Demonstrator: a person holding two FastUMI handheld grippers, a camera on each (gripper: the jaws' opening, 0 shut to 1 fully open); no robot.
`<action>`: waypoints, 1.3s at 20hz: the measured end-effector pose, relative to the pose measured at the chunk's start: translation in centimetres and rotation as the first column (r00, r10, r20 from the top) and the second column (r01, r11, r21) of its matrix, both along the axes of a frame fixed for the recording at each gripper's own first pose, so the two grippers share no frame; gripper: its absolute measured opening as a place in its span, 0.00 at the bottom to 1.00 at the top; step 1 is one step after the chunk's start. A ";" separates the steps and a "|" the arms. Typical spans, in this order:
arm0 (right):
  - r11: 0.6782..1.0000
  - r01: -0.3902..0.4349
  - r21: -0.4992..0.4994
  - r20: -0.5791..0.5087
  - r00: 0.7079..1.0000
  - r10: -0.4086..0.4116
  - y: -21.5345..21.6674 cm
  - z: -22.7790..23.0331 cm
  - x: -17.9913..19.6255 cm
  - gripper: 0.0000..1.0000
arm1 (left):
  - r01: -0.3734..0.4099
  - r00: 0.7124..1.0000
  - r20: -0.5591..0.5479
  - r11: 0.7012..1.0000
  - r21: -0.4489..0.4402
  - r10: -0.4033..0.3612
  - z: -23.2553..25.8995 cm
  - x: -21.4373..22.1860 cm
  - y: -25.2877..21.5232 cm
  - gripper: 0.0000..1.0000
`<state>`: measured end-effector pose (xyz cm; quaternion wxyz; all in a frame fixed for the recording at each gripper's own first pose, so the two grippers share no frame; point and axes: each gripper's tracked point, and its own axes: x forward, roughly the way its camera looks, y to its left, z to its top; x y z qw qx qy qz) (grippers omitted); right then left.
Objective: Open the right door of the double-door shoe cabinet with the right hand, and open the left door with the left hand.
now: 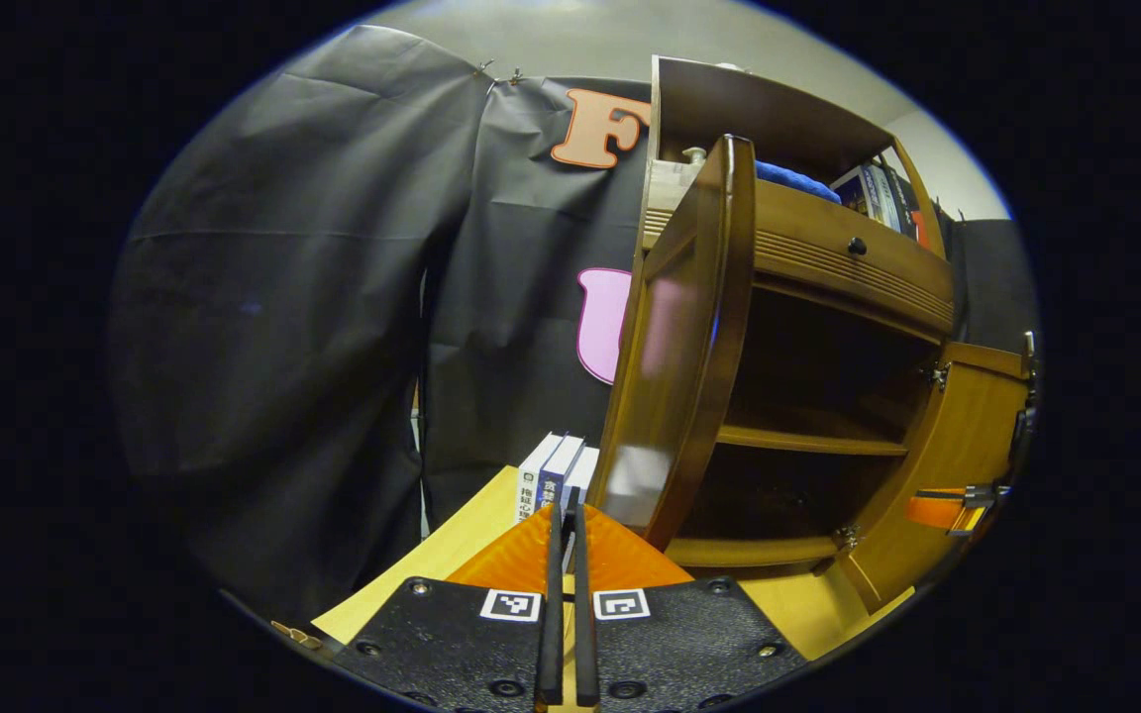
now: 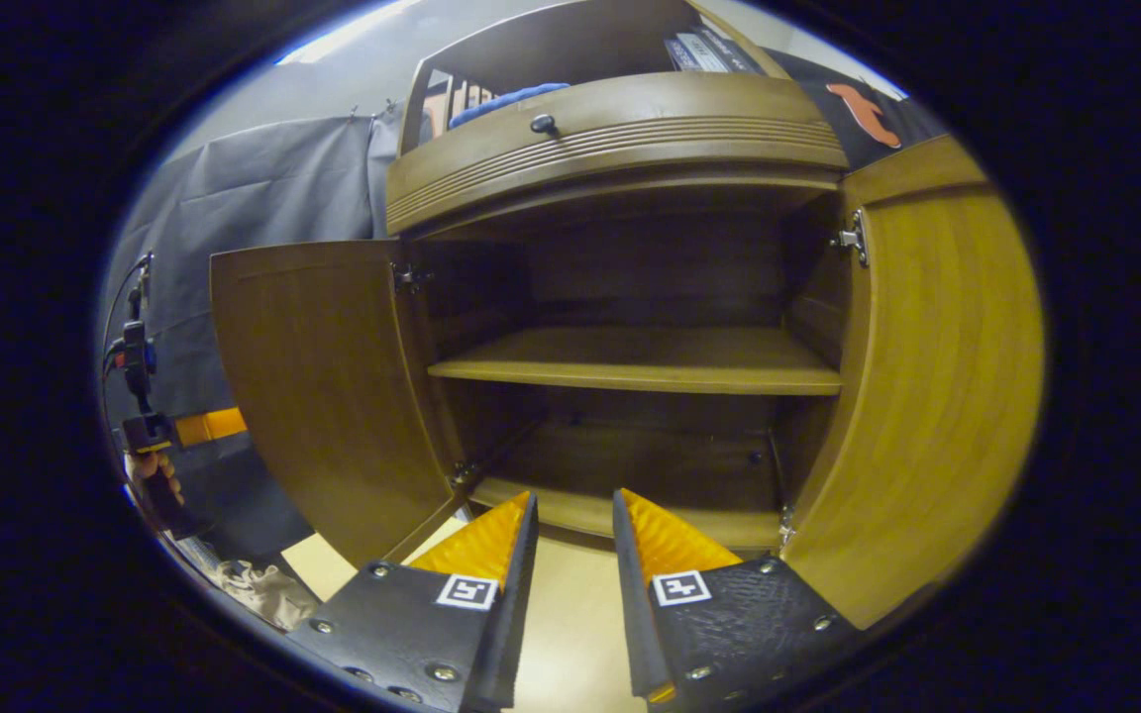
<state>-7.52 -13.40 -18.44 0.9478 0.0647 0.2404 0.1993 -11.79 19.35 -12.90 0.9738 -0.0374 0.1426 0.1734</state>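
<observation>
The left gripper (image 1: 567,515), fingers together, is hovering off the left door (image 2: 318,386), which is standing swung wide. The right door (image 2: 937,376) is likewise hanging open, the right gripper (image 2: 575,510), fingers apart, facing the cabinet's bare shelf (image 2: 640,358); both openings look done.

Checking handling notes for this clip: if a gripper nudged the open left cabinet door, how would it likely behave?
The left door looks like a rigid wood panel, so it probably won't flex. It hangs on hinges, so it would likely swing rather than slide. Its glossy face may be slippery.
</observation>
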 end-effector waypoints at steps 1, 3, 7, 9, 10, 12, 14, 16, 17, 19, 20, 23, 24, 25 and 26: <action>1.000 -0.003 0.000 0.000 1.000 0.003 0.1 -0.1 0.0 0.43 | -0.021 1.000 -0.005 1.000 0.005 0.021 0.1 -0.7 0.4 0.02; 1.000 -0.007 -0.003 0.000 1.000 0.007 0.1 -0.1 0.0 0.43 | -0.065 0.998 -0.008 0.998 0.011 0.065 0.2 -1.3 1.5 0.01; 1.000 -0.016 -0.006 -0.005 1.000 0.016 0.2 -0.1 0.0 0.43 | -0.126 0.990 0.062 0.992 -0.030 0.127 2.7 -2.5 1.9 0.01; 1.000 -0.018 -0.006 -0.006 1.000 0.018 0.2 -0.1 0.0 0.43 | -0.135 0.986 0.098 0.990 -0.043 0.138 4.2 -2.1 1.1 0.01; 1.000 -0.016 -0.008 -0.002 1.000 0.016 0.2 0.0 0.0 0.43 | -0.130 0.984 0.120 0.991 -0.045 0.134 5.1 -1.9 0.6 0.00; 1.000 -0.005 -0.013 0.012 1.000 0.006 0.0 0.0 0.2 0.40 | -0.113 0.979 0.169 0.993 -0.028 0.116 7.4 -1.2 -0.8 0.00; 1.000 0.004 -0.015 0.020 1.000 -0.003 0.0 0.2 0.3 0.43 | -0.075 0.975 0.211 0.997 0.010 0.072 9.5 -0.2 -2.7 0.01; 1.000 0.019 -0.014 0.026 0.999 -0.018 -0.2 0.4 0.4 0.43 | -0.018 0.972 0.235 0.999 0.035 0.010 11.0 0.9 -4.9 0.00; 0.999 0.033 -0.016 0.031 0.999 -0.032 -0.4 0.5 0.4 0.43 | 0.011 0.970 0.241 0.999 0.039 -0.020 11.4 1.6 -6.0 0.00; 0.998 0.064 -0.019 0.055 0.996 -0.063 -0.7 0.9 0.6 0.40 | 0.058 0.966 0.251 0.997 0.050 -0.069 11.9 2.9 -7.8 0.00; 0.996 0.081 -0.026 0.071 0.994 -0.079 -0.9 1.1 0.7 0.40 | 0.077 0.963 0.255 0.995 0.062 -0.091 12.2 3.5 -8.5 0.00; 0.989 0.141 -0.040 0.120 0.983 -0.136 -2.5 3.6 0.9 0.43 | 0.150 0.954 0.250 0.986 0.074 -0.164 11.9 5.4 -10.9 0.01; 0.986 0.162 -0.035 0.134 0.979 -0.156 -3.5 4.2 0.8 0.43 | 0.172 0.952 0.246 0.983 0.071 -0.184 11.7 5.8 -11.6 0.01; 0.982 0.187 -0.030 0.145 0.973 -0.181 -4.2 4.8 0.6 0.40 | 0.190 0.949 0.243 0.979 0.069 -0.202 11.5 6.2 -12.2 0.00; 0.976 0.216 -0.027 0.157 0.965 -0.209 -4.9 5.4 0.4 0.43 | 0.204 0.947 0.240 0.977 0.067 -0.214 11.3 6.7 -12.8 0.00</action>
